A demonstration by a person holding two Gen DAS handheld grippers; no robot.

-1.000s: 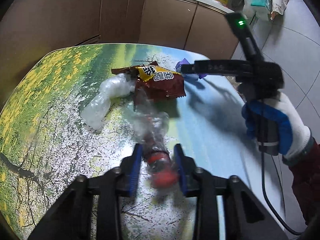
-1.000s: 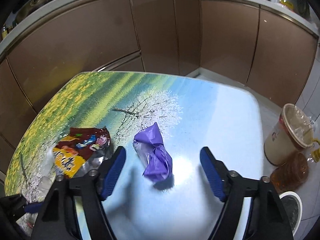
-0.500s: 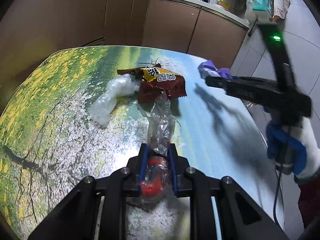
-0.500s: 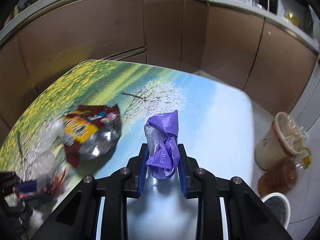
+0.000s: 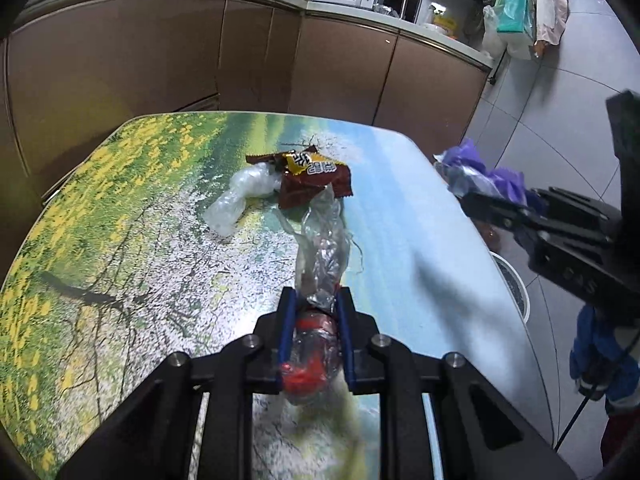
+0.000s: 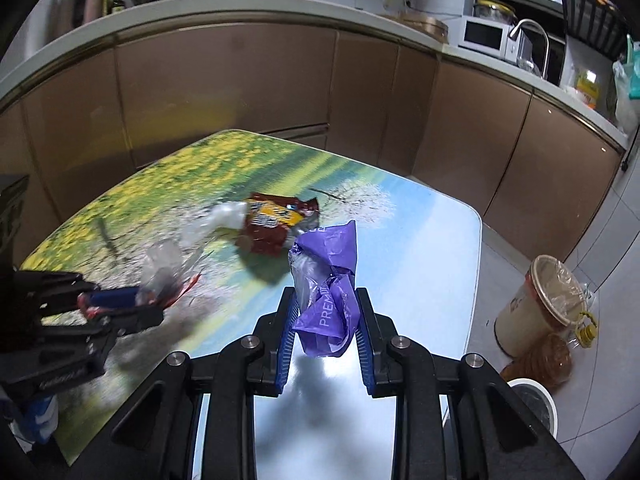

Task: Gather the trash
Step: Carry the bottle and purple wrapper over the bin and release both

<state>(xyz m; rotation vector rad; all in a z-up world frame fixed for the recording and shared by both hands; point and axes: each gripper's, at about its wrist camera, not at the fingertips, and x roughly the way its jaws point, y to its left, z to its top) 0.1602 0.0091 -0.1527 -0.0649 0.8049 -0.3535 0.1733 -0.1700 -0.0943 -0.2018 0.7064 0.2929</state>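
Crumpled purple wrapper [image 6: 326, 292] held aloft; red-brown snack bag [image 5: 316, 180], clear plastic [image 5: 240, 196] on table

Landscape-print table [image 5: 120, 240] bearing snack wrapper [image 5: 316, 180], clear plastic [image 5: 240, 196].

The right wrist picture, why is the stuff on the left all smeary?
Right wrist view: motion blur smears the red-and-yellow snack wrapper and the left gripper; the crumpled purple plastic bag stays sharp. Left wrist view: mostly sharp, the fisheye bending the brown cabinets.
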